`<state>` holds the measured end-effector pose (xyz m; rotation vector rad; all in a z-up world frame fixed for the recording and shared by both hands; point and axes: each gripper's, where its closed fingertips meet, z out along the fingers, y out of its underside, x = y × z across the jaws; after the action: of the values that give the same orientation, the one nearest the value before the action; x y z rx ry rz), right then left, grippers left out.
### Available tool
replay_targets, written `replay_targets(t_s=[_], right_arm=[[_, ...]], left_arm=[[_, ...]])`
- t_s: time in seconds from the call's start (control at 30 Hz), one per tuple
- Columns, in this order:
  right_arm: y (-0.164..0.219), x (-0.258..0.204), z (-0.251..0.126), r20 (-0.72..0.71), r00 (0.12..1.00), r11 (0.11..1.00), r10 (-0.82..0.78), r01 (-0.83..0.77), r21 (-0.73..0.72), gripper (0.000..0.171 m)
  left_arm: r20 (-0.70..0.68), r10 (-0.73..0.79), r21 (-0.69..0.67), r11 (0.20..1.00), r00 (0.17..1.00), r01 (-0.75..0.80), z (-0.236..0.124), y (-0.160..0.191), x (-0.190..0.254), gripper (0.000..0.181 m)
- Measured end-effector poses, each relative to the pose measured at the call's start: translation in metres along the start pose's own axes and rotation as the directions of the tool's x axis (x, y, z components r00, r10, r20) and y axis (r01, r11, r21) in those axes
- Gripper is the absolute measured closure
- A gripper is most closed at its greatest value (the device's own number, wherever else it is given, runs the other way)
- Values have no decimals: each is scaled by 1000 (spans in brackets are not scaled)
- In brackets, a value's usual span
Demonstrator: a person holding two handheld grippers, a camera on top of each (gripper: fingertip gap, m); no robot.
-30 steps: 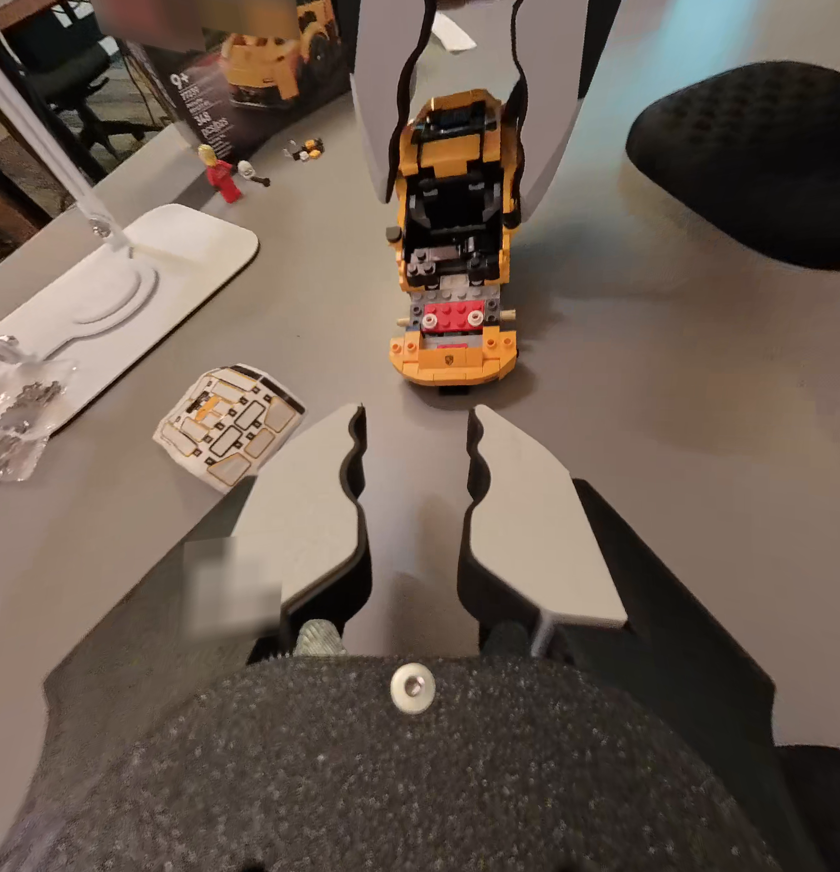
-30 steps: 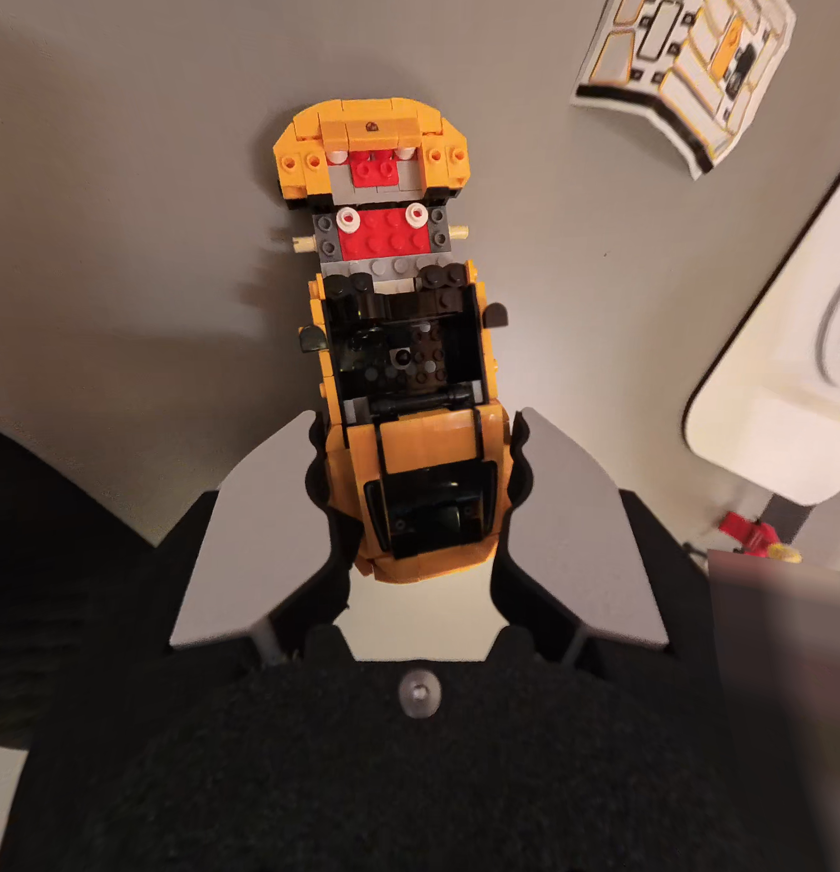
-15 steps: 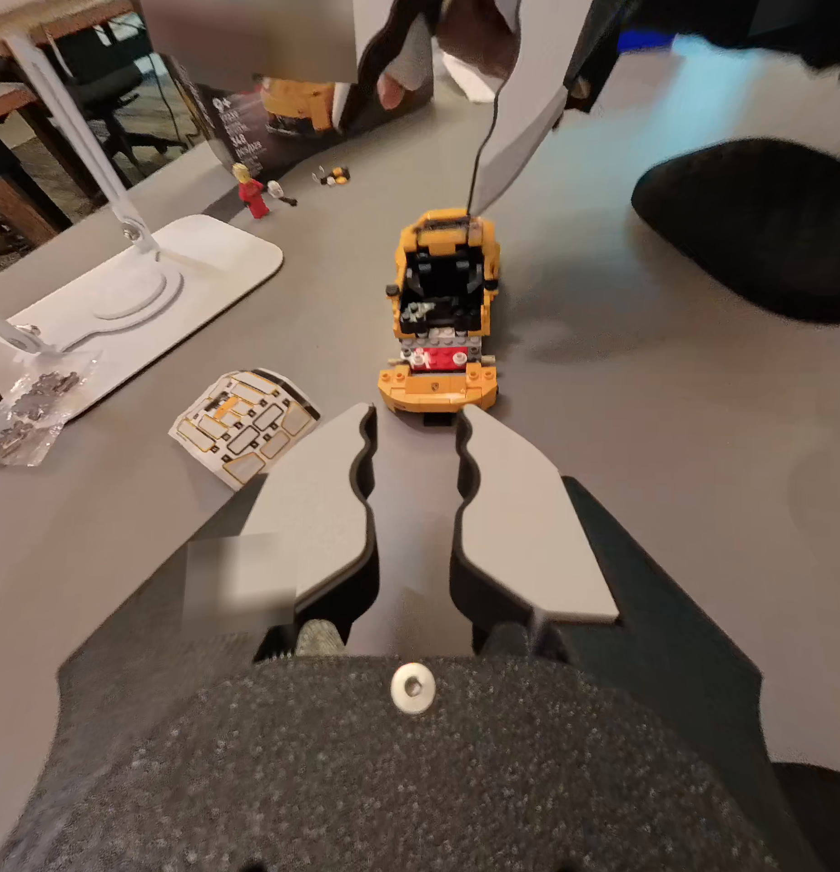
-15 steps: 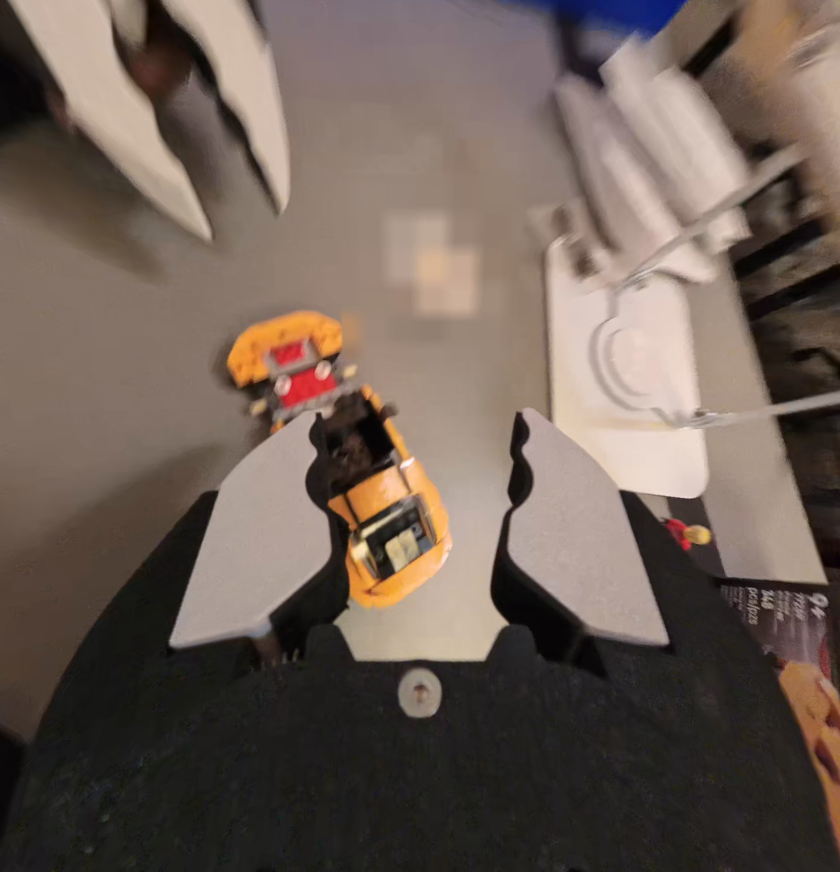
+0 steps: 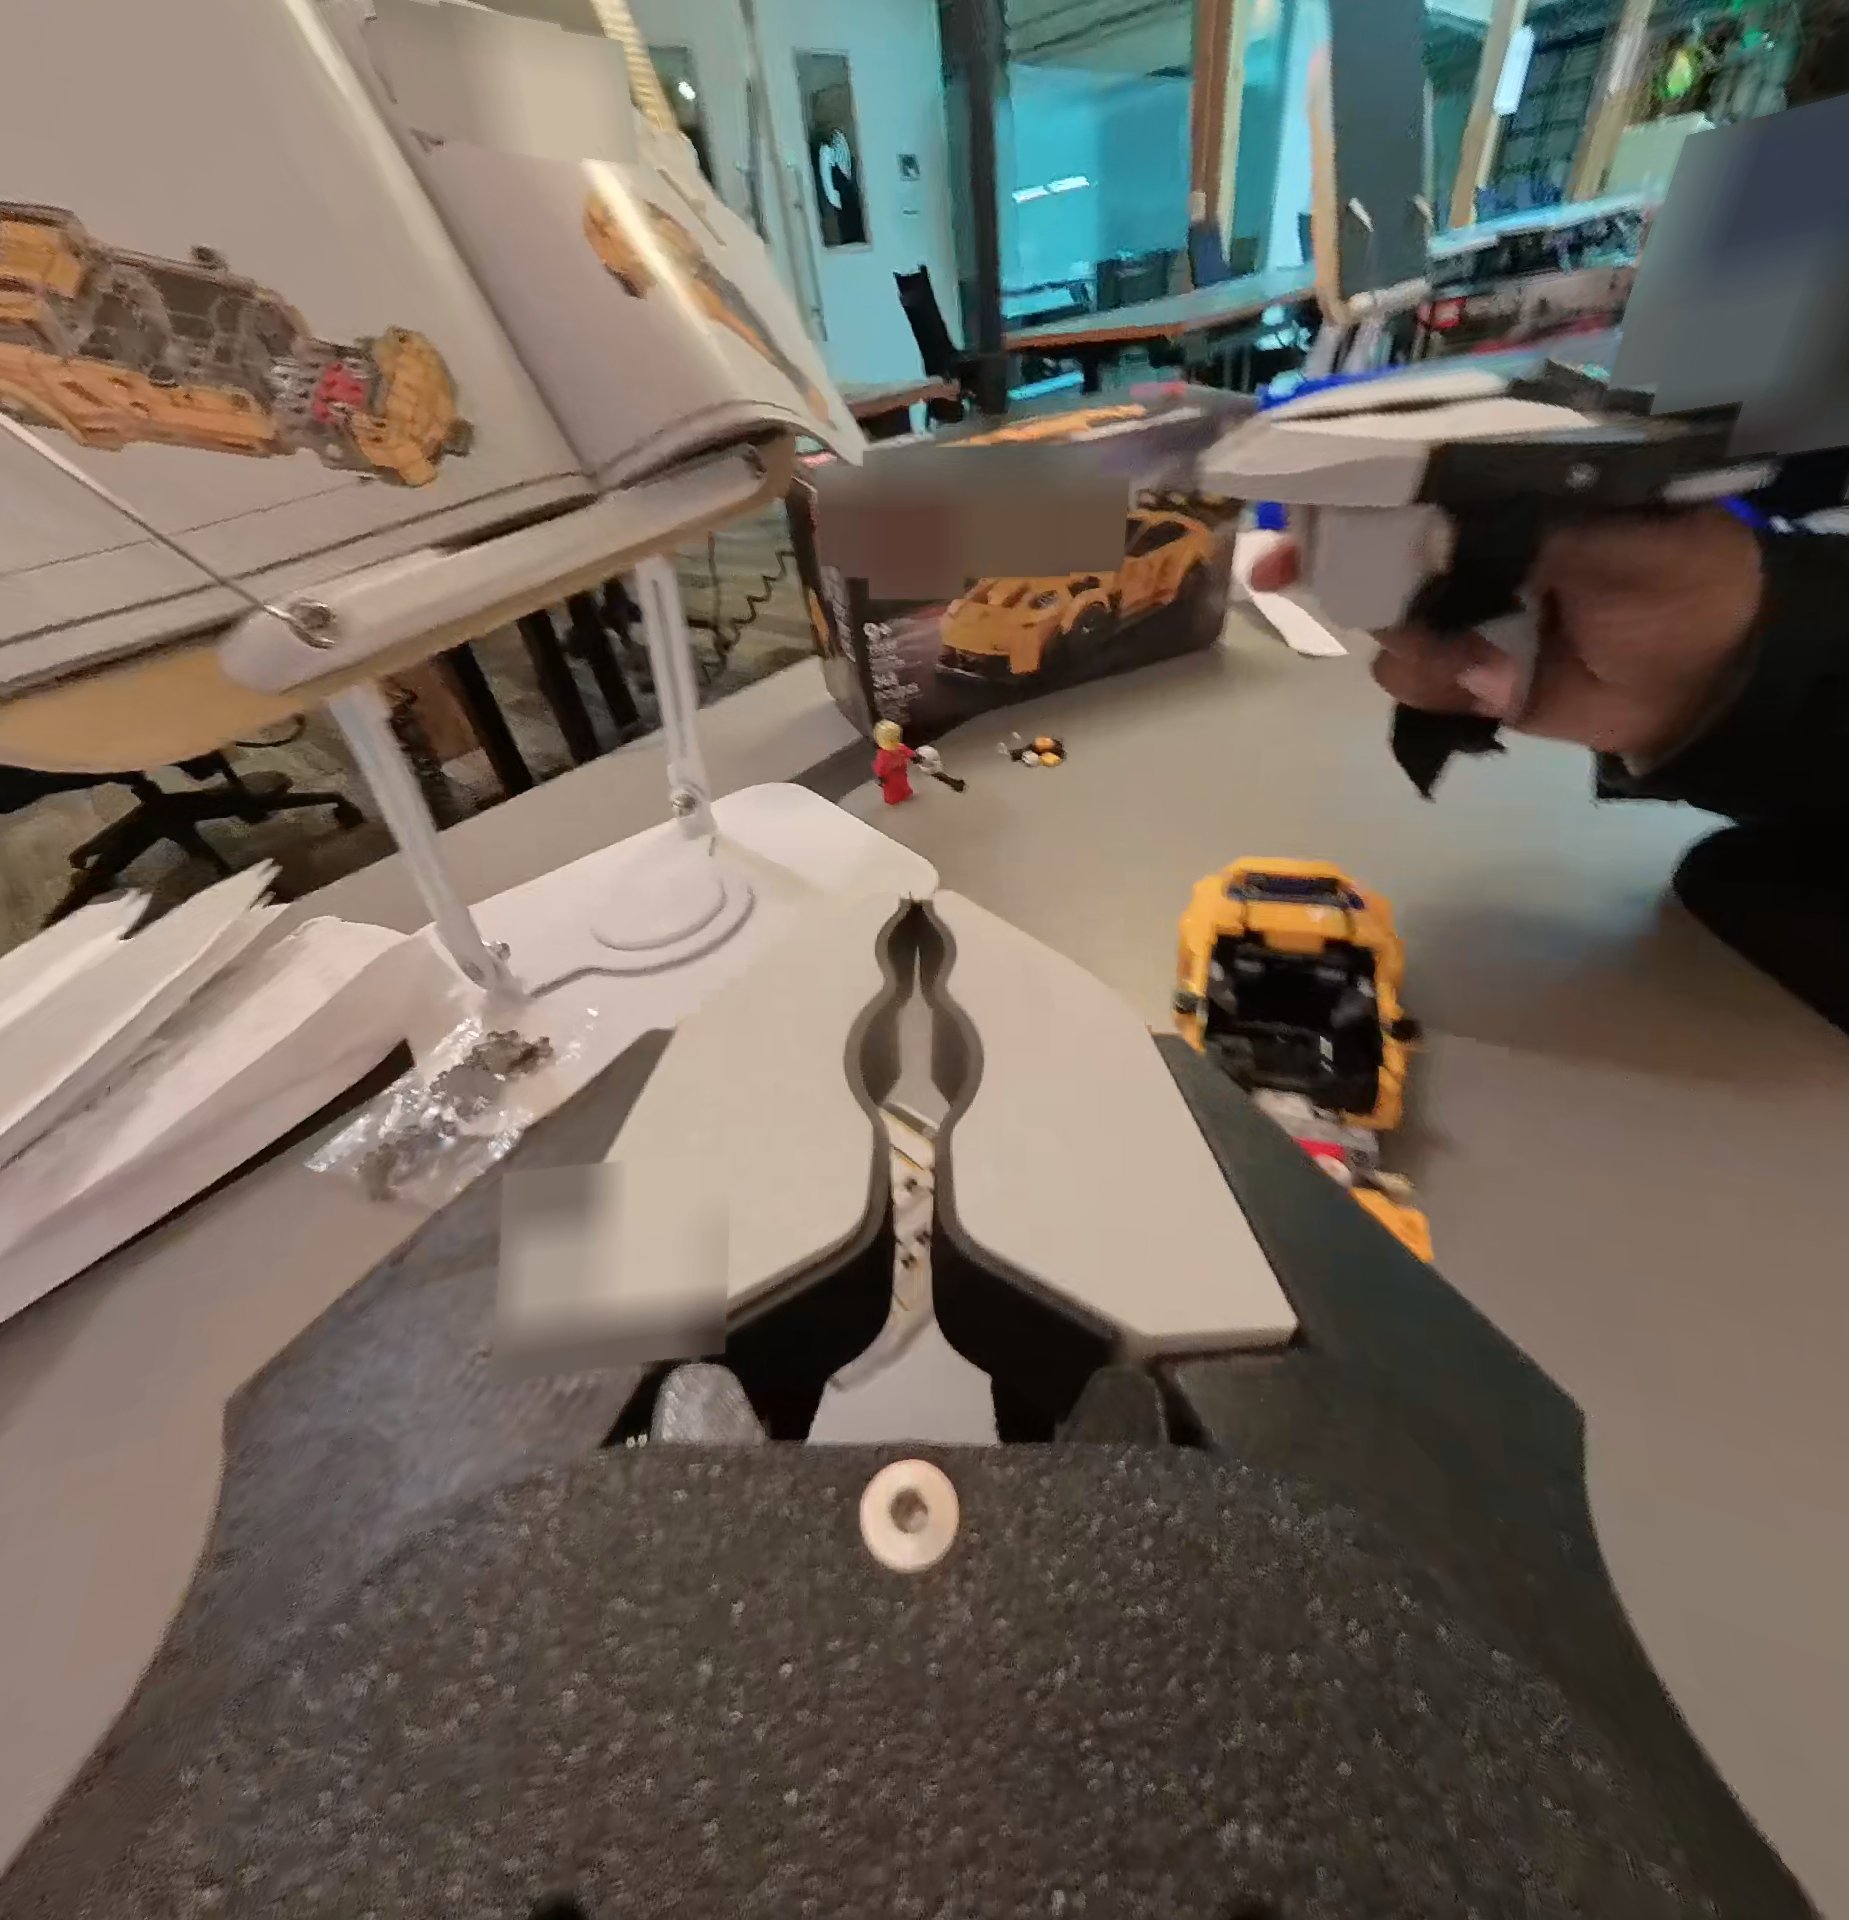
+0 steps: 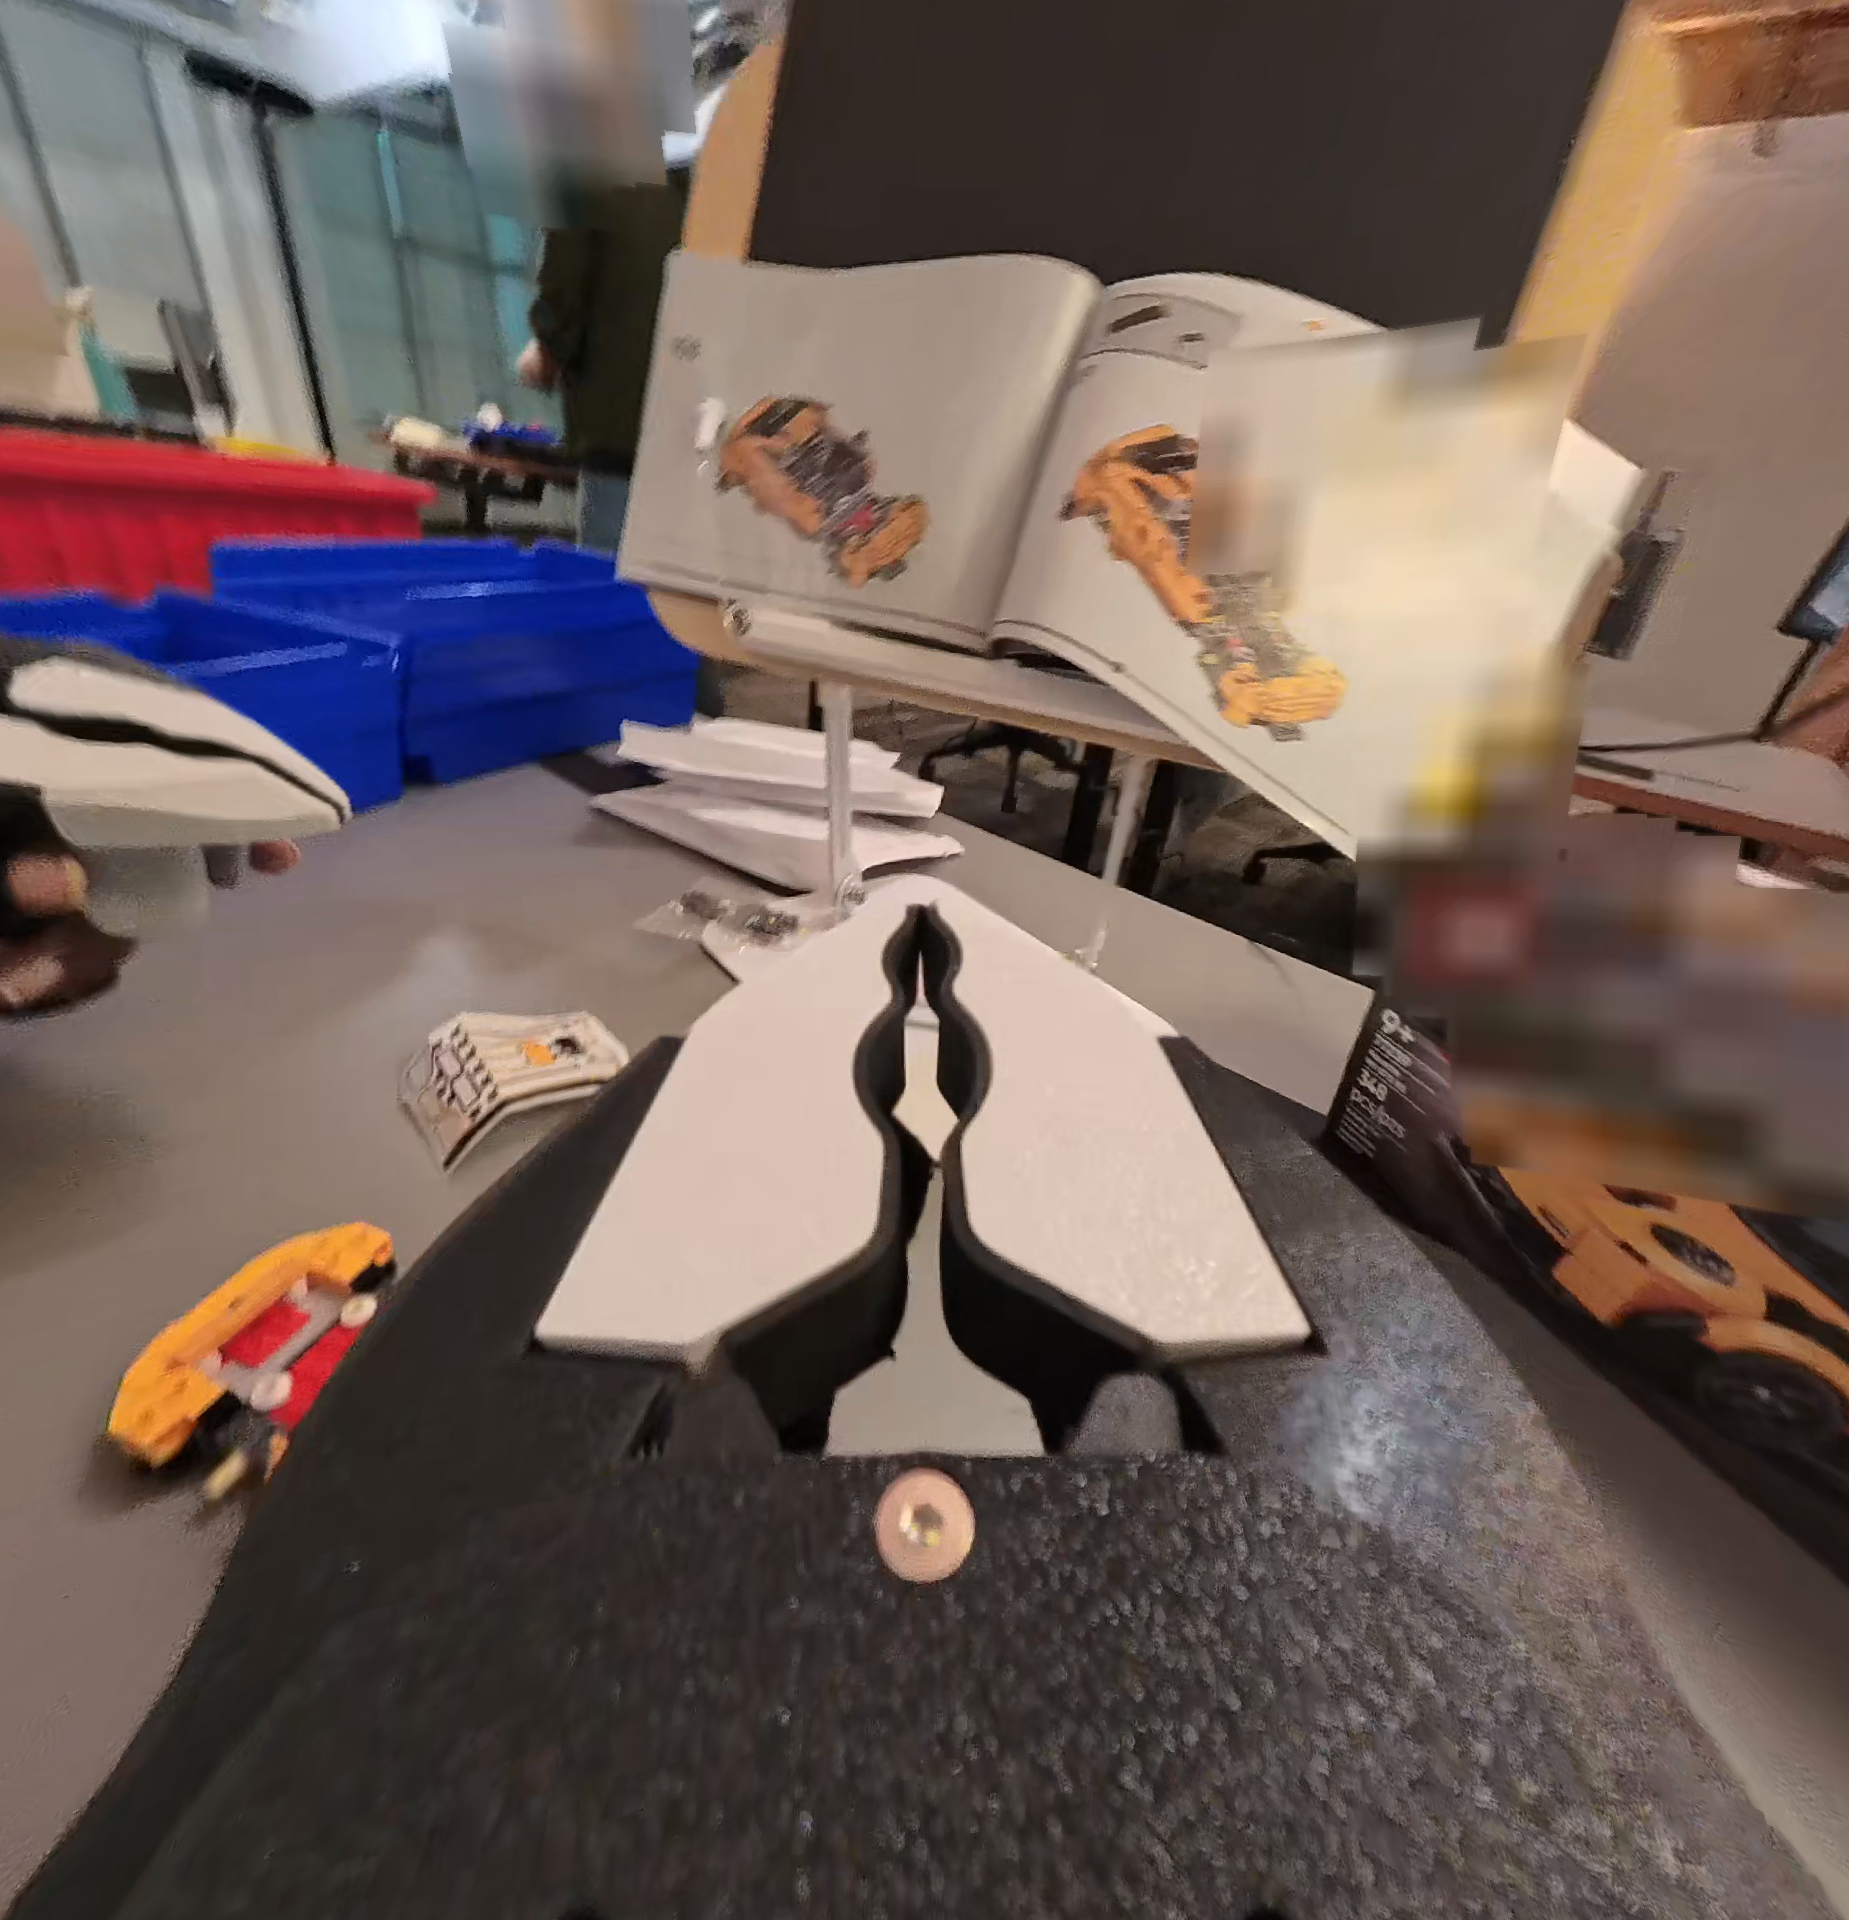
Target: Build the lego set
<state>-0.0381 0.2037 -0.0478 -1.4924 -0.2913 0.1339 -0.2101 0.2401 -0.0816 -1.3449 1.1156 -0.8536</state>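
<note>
We see both grippers lifted off the table [image 5: 1522,1351] with nothing between their fingers. The left gripper [image 5: 915,920] has its jaws closed, tips touching; the car [image 5: 1294,987] sits on the table to the right of its fingers, well clear of them. The right gripper [image 6: 925,925] likewise has its jaws pressed together at the tips; here the car [image 6: 245,1340] lies low to the left, apart from the jaws. The booklet [image 6: 899,468] stands on its stand ahead, the box [image 5: 1013,592] beyond the car.
</note>
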Motion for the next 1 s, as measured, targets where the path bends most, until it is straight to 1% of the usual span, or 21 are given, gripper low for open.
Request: replay_targets(t_s=[0.07,0.17,0.27,0.37,0.4,0.43,0.5,0.53,0.6,0.7,0.87,0.93,1.0], right_arm=[[1,10,-3,-63,997,998,47,-45,36,171],[7,15,-2,-117,993,999,13,-9,31,171],[11,10,1,-110,994,1000,5,-3,20,171],[17,1,5,-65,998,1000,3,-3,1,171],[19,-1,7,-53,999,1000,-1,1,-5,171],[20,-5,8,-40,999,1000,-5,5,-10,171],[22,-11,9,-8,1000,1000,-18,18,-23,171],[20,-12,8,-7,1000,999,-29,28,-20,171],[18,-10,6,-24,999,999,-42,41,-18,171],[20,0,6,-76,997,999,-26,25,-22,171],[9,5,2,-132,990,999,-48,51,20,171],[-7,8,3,-176,983,997,-52,62,53,171],[-32,13,12,-230,969,990,-96,116,77,171]], left_arm=[[48,-13,34,999,999,11,6,-3,-19,181],[70,-18,43,999,997,15,3,3,-34,181],[12,-86,83,993,996,85,-8,5,-28,180],[-45,-171,132,975,984,176,-10,1,-23,169],[-65,-198,133,970,978,205,-10,0,-22,169],[-96,-230,126,962,968,241,-9,1,-20,169],[-166,-289,97,947,943,307,-10,4,-14,181],[-176,-309,100,939,935,329,-12,3,-13,181],[-180,-289,101,945,940,310,-15,-1,-11,181],[-109,-195,110,972,975,207,-13,0,-11,181],[-61,-84,214,972,995,95,-18,-18,-5,181],[-3,-42,230,972,999,42,-20,-22,-7,181],[37,-21,215,977,999,13,-19,-23,-8,181]])
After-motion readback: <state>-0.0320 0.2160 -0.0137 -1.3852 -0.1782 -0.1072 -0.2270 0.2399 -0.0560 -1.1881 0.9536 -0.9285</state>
